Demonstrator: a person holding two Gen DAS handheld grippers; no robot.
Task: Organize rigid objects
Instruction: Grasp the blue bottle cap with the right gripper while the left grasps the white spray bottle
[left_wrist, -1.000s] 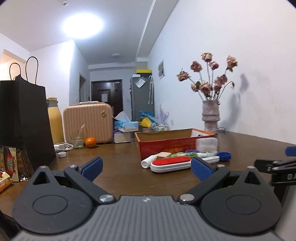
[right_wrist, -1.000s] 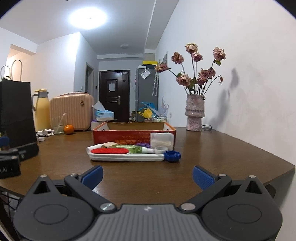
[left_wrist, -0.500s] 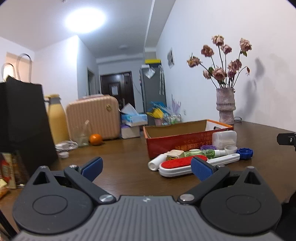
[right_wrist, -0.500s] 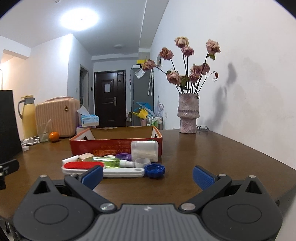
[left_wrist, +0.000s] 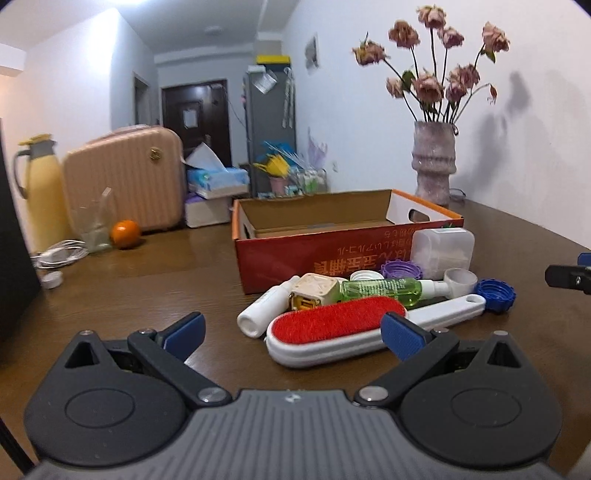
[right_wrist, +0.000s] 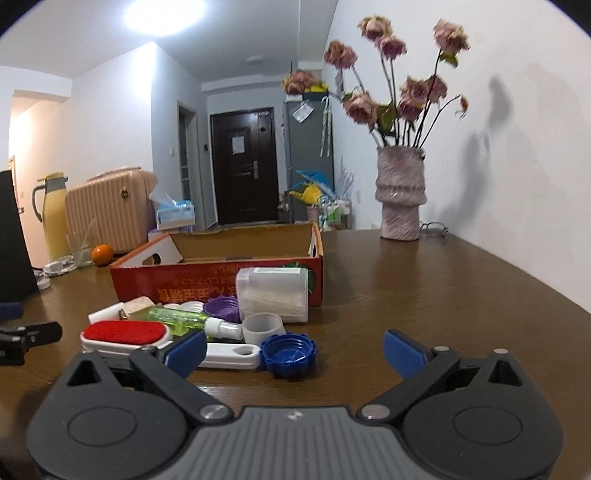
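- The left gripper (left_wrist: 291, 330) is hanging low over the brown table (left_wrist: 147, 295) with its two blue fingers wide apart, holding nothing.
- Just past its fingers a white brush with a red pad (left_wrist: 354, 328) is lying flat on the table.
- The right gripper (right_wrist: 293, 349) is also staying wide apart and empty, low over the same table.
- A blue cap (right_wrist: 289, 354) is sitting just in front of it, touching the end of the brush handle.
- Behind the brush, a little pile is lying close together: a white tube (left_wrist: 267, 306), a small cream block (left_wrist: 314, 293), a green bottle (left_wrist: 384, 290), a purple cap (left_wrist: 402, 268), a small white cup (right_wrist: 263, 326) and a clear plastic tub (right_wrist: 273, 293).
- The tub is standing right against the red cardboard box (left_wrist: 314, 258), which is sitting open behind the pile.
- Far back to the right, a vase with dried roses (right_wrist: 400, 195) is standing near the wall.
- Far to the left are an orange (left_wrist: 125, 233), a pink suitcase (left_wrist: 125, 181) and a yellow jug (left_wrist: 42, 195).
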